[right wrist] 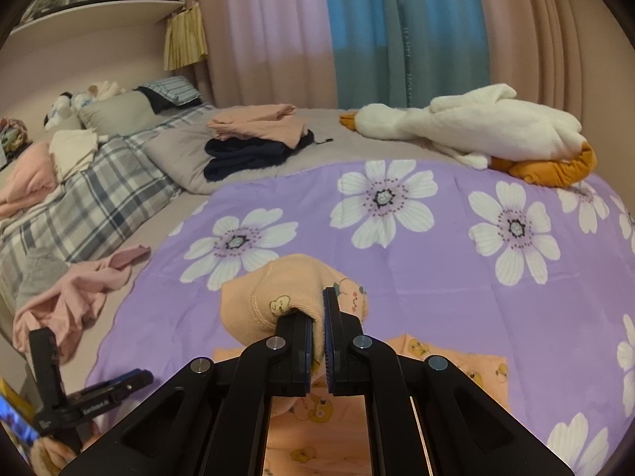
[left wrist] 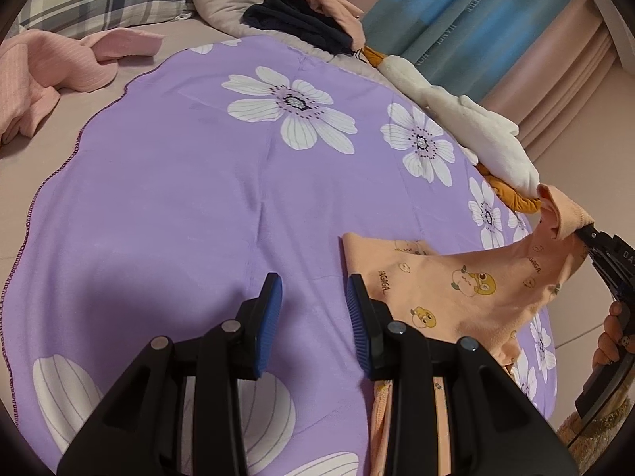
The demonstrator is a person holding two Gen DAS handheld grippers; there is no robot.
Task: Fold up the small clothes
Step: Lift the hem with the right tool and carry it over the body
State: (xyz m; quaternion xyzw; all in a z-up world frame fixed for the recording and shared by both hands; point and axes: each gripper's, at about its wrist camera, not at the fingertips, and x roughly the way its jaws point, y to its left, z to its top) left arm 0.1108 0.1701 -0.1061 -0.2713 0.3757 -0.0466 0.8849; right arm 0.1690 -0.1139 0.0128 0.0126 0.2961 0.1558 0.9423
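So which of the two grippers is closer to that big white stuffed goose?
Right. The right gripper, shut on the peach garment, is lifted up just beside the goose's orange feet. The left gripper hangs open over the purple flowered sheet, further from the goose.

The peach garment [left wrist: 456,277] reads "GAGAGA"; curtain [left wrist: 448,23] lettering stays unreadable.

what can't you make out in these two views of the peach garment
- Left wrist view: the peach garment's near part is hidden under the left gripper.
- Right wrist view: the right gripper covers the pinched edge and the cloth below, so the garment's type is unclear.
- Folded pile: too small to count pieces.
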